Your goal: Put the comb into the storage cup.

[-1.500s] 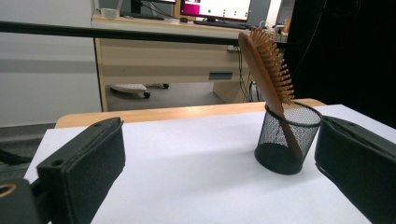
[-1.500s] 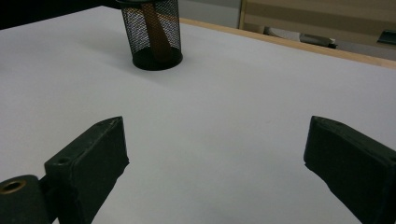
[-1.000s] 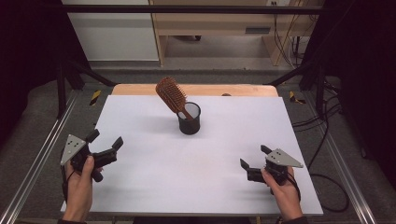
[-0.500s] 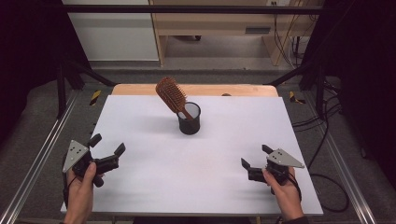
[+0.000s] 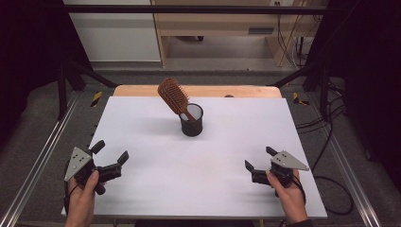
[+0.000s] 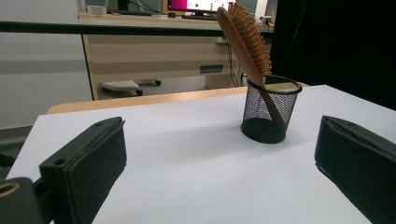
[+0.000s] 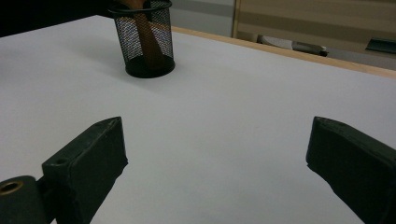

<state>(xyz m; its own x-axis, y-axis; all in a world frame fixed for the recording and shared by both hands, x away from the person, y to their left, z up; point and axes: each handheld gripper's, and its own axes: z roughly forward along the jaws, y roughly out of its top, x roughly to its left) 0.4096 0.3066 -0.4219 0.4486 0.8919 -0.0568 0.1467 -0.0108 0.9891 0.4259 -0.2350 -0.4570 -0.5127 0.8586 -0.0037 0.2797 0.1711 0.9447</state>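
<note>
A wooden hairbrush point(image 5: 173, 97) stands handle-down in a black mesh cup point(image 5: 191, 120) near the middle back of the white table top point(image 5: 203, 156), its bristled head leaning out to the left. The left gripper view has the hairbrush point(image 6: 243, 39) in its cup point(image 6: 271, 112) ahead and to the right. The cup point(image 7: 144, 39) sits far ahead in the right gripper view. My left gripper point(image 5: 111, 151) rests open at the front left, nothing between its jaws. My right gripper point(image 5: 259, 158) is open at the front right, likewise empty. Both are well short of the cup.
A wooden strip point(image 5: 198, 91) runs along the table's far edge. Metal rails point(image 5: 42, 156) flank the table. A desk and cabinet point(image 5: 217, 28) stand behind, and cables point(image 5: 331, 142) lie on the floor at the right.
My left gripper has drawn back toward the front left edge of the table. The right gripper has barely shifted. The brush and cup stay put.
</note>
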